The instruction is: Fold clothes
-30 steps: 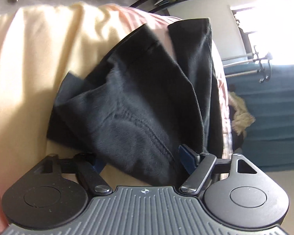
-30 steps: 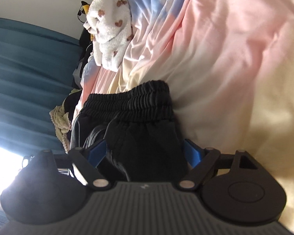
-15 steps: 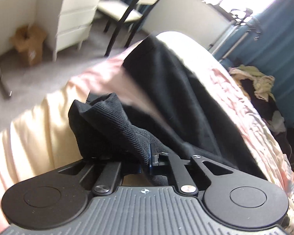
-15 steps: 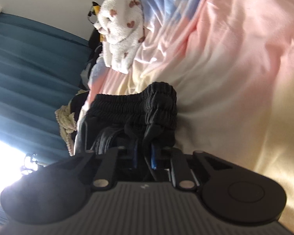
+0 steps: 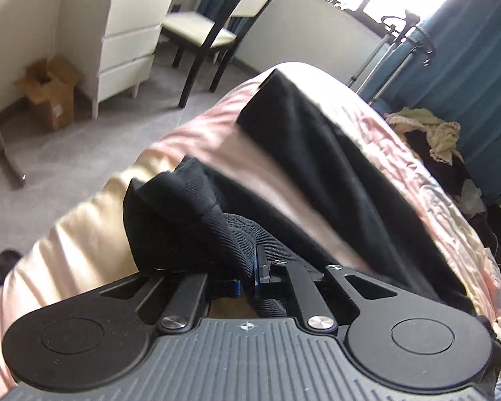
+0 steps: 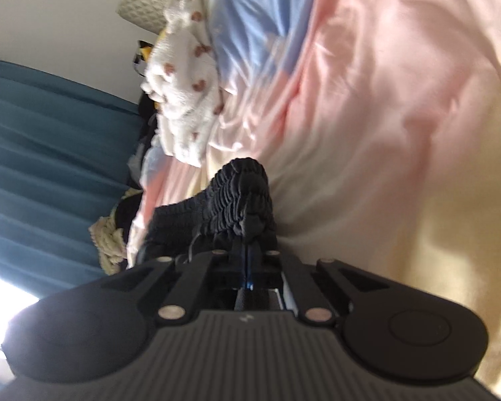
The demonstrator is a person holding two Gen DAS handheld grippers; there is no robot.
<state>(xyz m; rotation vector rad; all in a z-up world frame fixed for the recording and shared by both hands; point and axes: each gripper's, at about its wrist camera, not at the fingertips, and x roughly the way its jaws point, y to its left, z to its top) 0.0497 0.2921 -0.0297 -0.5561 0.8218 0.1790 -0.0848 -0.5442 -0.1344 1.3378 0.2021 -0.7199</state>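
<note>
A pair of black trousers [image 5: 320, 153] lies on a bed with a pink and cream sheet [image 5: 237, 133]. My left gripper [image 5: 248, 269] is shut on a bunched fold of the leg fabric [image 5: 183, 214] and holds it above the sheet. In the right wrist view my right gripper [image 6: 248, 250] is shut on the trousers' ribbed elastic waistband [image 6: 240, 190], lifted off the sheet [image 6: 384, 117]. The pads of both grippers are mostly hidden by cloth.
A white drawer unit [image 5: 123, 43], a black-framed chair [image 5: 213, 26] and a cardboard box [image 5: 50, 90] stand on the grey floor beyond the bed edge. A white heart-patterned blanket [image 6: 187, 77], a pile of clothes [image 5: 434, 133] and blue curtains [image 6: 50, 153] lie at the bed's far side.
Both grippers closed from open onto the trousers, the left on the leg, the right on the waistband. Both then lifted their fabric and the left swung to face the room.
</note>
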